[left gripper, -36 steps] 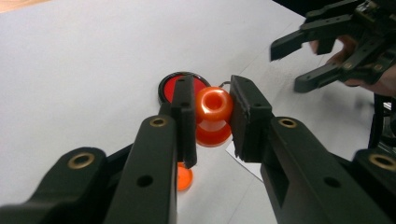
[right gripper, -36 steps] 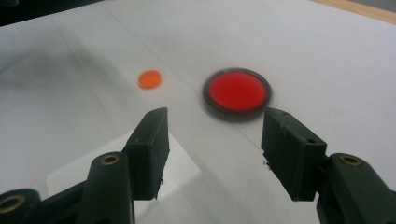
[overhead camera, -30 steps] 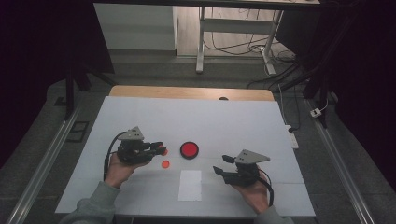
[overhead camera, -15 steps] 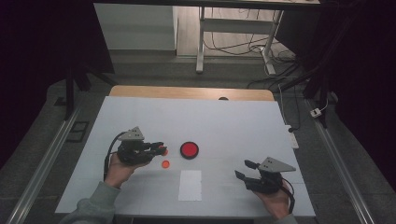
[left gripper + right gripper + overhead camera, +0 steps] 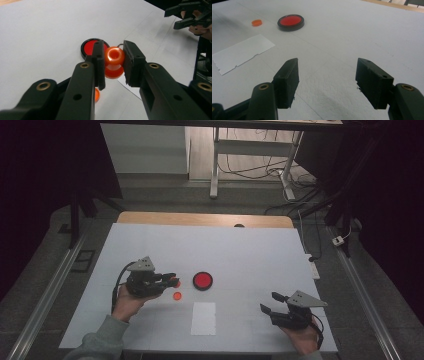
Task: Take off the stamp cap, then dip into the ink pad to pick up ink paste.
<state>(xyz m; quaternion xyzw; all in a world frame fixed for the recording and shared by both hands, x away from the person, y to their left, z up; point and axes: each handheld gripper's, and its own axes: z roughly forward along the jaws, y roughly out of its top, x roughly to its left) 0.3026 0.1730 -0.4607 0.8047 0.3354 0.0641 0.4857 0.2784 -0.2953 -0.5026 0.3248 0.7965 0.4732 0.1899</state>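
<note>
— What is being held above the white table (image 5: 250, 250)?

— An orange spool-shaped piece (image 5: 114, 61) is being clamped between the pads of the left gripper (image 5: 113, 63), raised just off the surface near the red disc in its black rim (image 5: 203, 280); a small orange cap (image 5: 177, 295) is lying just below it.

— And the other hand?

— The right gripper (image 5: 327, 72) is being held low at the table's near right corner, jaws just widened and standing apart with nothing between them, well apart from the white paper slip (image 5: 204, 318).

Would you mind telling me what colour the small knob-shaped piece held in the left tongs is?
Glossy orange; the knob-shaped piece shows best in the left gripper view.
</note>
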